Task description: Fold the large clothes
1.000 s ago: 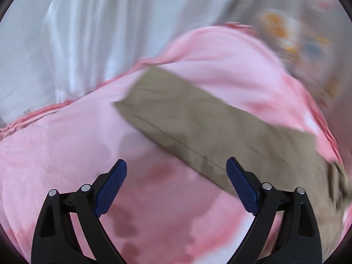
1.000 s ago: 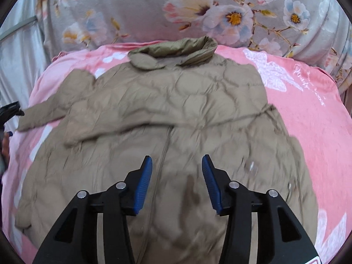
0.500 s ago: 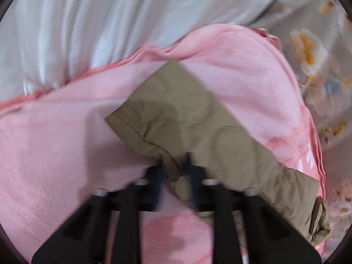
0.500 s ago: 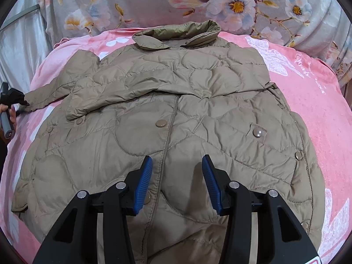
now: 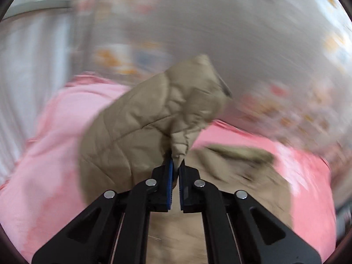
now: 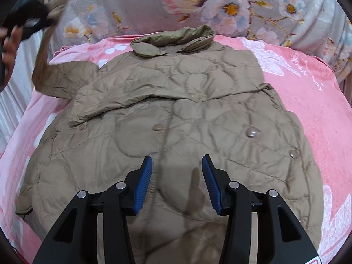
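A tan quilted jacket lies front up on a pink blanket, collar at the far side, one sleeve folded across the chest. My left gripper is shut on the cuff of the other sleeve and holds it up off the bed. In the right wrist view it shows at the top left, with the sleeve hanging from it. My right gripper is open and empty, just above the jacket's lower front.
A grey floral cover runs along the far side of the bed. A white curtain hangs at the left. The pink blanket shows around the jacket on both sides.
My left gripper has shut on the sleeve cuff and lifted it up off the blanket, swinging toward the jacket. My right gripper has stayed open over the jacket front.
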